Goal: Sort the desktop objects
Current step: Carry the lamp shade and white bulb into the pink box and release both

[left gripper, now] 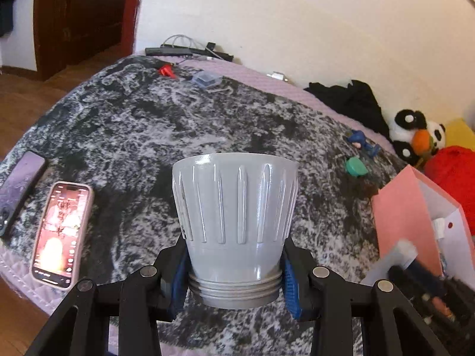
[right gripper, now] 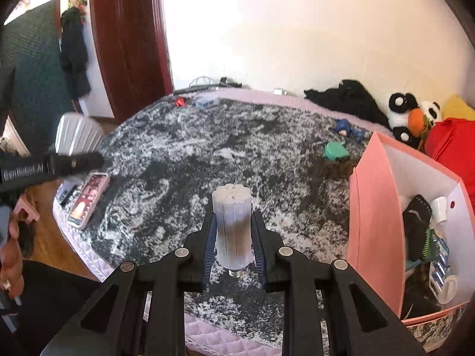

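Observation:
My left gripper [left gripper: 234, 279] is shut on a grey ribbed cup-shaped housing [left gripper: 234, 207] with a threaded base, held above the marbled black-and-white blanket [left gripper: 148, 124]. My right gripper [right gripper: 233, 237] is shut on a translucent white cylindrical filter cartridge [right gripper: 232, 225], held upright above the same blanket [right gripper: 207, 148]. A pink open box [right gripper: 374, 207] with several small items inside stands at the right; it also shows in the left wrist view [left gripper: 397, 213]. A green lid [right gripper: 335, 150] and a blue figurine [right gripper: 347, 127] lie on the blanket beyond it.
A lit phone in a pink case [left gripper: 61, 234] and a dark phone [left gripper: 20, 187] lie at the left edge. A red clip [left gripper: 166, 70], a clear small box [left gripper: 206, 78] and cables are at the far end. Black clothes, a panda plush [left gripper: 415, 133] and a red cushion line the wall.

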Tool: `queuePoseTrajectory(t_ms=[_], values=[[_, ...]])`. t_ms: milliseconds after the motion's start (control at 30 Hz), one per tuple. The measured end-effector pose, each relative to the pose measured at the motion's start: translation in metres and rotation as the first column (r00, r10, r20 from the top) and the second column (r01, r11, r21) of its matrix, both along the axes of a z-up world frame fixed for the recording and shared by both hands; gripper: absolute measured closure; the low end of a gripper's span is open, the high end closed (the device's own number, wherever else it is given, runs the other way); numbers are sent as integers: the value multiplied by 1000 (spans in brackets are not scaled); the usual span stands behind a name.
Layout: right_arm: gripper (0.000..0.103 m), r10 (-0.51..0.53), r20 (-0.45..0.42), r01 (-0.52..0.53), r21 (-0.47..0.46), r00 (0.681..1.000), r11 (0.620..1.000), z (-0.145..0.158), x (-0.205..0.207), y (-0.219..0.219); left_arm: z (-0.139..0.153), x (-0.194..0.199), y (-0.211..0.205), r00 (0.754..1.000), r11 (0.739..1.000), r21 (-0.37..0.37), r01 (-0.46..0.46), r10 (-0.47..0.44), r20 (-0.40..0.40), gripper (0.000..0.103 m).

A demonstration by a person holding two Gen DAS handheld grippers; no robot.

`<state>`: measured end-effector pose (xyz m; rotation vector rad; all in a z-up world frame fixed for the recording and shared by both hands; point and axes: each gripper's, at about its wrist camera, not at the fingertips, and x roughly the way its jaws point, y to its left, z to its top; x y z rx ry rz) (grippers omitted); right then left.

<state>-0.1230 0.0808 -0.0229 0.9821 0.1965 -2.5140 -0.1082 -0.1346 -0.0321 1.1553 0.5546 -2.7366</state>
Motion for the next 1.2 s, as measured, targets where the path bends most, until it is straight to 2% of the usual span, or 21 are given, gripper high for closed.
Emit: queuePoseTrajectory(t_ms=[333,500,633,767,933,1133,1200], values=[[78,-35,-95,31,-47,995,998,34,12,21,32,3,33,997,998,-45,42,-45,-61,59],[78,-86,-147,71,-107,985,992,57,19,50,47,-9,71,990,992,-64,108,-113,-83,59],[78,-167,-198,138,-152,966,979,76,25,87,64,-23,117,974,979,-79,190,-198,-112,59],[78,-256,-213,216,-193,943,957,87,28,128,80,-43,178,945,952,-112,285,-299,-130,59],[78,-393,-209,344,-238,895,908,92,29,193,90,-66,264,893,902,-133,412,-428,-138,59],[78,-538,-150,487,-276,830,828,82,23,275,84,-88,353,831,835,-150,529,-546,-111,59],[78,-573,-117,526,-283,811,802,74,17,300,78,-94,373,817,820,-159,549,-567,-102,59]])
